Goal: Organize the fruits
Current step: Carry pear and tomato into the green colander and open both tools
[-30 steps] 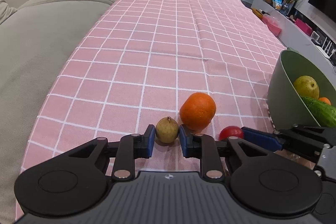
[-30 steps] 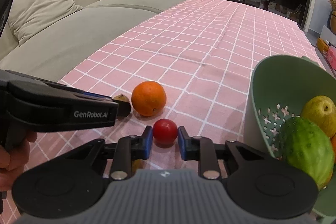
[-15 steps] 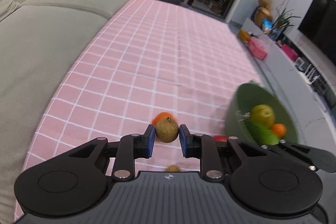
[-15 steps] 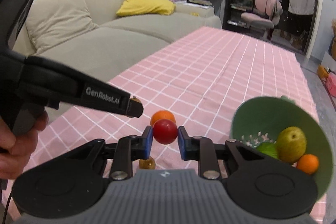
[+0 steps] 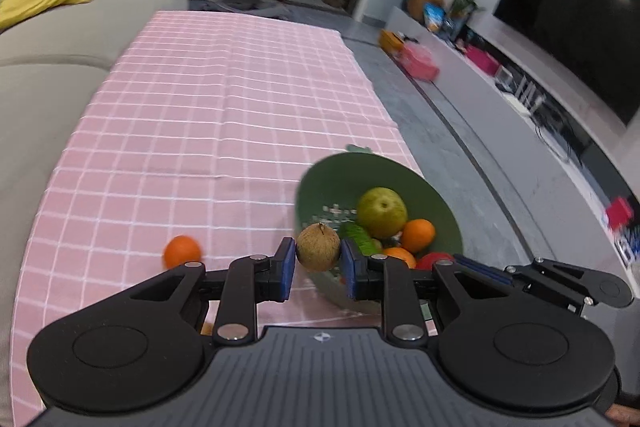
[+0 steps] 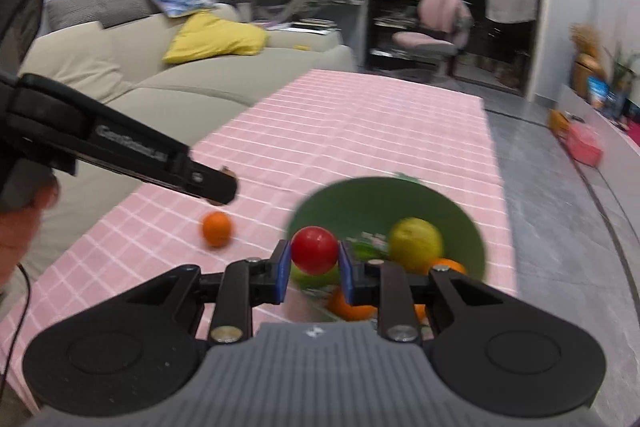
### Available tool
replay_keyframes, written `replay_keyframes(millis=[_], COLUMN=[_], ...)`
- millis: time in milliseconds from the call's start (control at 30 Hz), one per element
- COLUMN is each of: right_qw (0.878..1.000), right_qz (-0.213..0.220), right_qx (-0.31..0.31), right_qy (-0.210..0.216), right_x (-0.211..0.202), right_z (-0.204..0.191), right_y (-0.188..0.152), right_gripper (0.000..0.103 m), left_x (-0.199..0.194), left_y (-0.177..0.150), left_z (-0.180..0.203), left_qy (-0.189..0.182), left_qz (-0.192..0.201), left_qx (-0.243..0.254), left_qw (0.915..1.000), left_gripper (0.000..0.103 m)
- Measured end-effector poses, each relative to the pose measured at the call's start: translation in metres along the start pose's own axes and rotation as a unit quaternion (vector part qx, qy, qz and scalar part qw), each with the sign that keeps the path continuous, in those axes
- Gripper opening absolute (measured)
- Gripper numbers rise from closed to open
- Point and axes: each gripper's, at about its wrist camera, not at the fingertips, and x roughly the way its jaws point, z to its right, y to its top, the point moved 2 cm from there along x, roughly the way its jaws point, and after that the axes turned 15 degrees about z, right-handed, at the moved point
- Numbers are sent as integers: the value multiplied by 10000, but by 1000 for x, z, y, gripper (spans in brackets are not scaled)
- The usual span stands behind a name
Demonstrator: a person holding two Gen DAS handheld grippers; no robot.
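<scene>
My left gripper (image 5: 318, 261) is shut on a small brown round fruit (image 5: 318, 247) and holds it high, over the near left rim of the green bowl (image 5: 344, 179). My right gripper (image 6: 314, 263) is shut on a red tomato (image 6: 314, 249) and holds it above the green bowl (image 6: 360, 195). The bowl holds a green pear (image 5: 381, 212), small oranges (image 5: 418, 235) and a green cucumber (image 5: 358, 241). One orange (image 5: 182, 251) lies on the pink checked cloth left of the bowl; it also shows in the right wrist view (image 6: 216, 228).
The pink checked tablecloth (image 5: 224, 107) covers a long table. A beige sofa (image 5: 48, 67) runs along its left side. The floor and a TV unit (image 5: 520, 99) lie to the right. The left gripper's arm (image 6: 120, 143) crosses the right wrist view.
Both grippers have risen off the cloth with their fruits and moved right, over the bowl. The orange stayed on the cloth.
</scene>
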Motion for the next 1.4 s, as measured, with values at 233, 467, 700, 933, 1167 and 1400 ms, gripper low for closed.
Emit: replay_keyframes(millis=[233, 467, 700, 933, 1167, 1400], right_qw=[9984, 9958, 9933, 9921, 9911, 9913], right_qz=[-275, -625, -828, -972, -1026, -1030], right_qx=[341, 532, 710, 715, 815, 798], right_qy=[-369, -396, -379, -332, -248, -184], right_x=[17, 47, 74, 89, 95, 97], right_z=[39, 51, 62, 63, 64, 62], right_y=[-9, -21, -30, -37, -42, -44], right_gripper=[22, 22, 22, 22, 22, 24], left_x=[47, 97, 132, 149, 157, 159], left_y=[11, 8, 6, 4, 0, -2], left_z=[22, 26, 27, 30, 29, 25], left_qy=[-178, -139, -130, -137, -109, -73], left_qz=[-522, -1004, -1435, -1622, -1710, -1739], left_qx=[383, 730, 1020, 1266, 1347, 1270], left_qw=[9977, 9922, 9843, 9785, 9760, 9765], left_gripper=[27, 27, 27, 28, 28, 29])
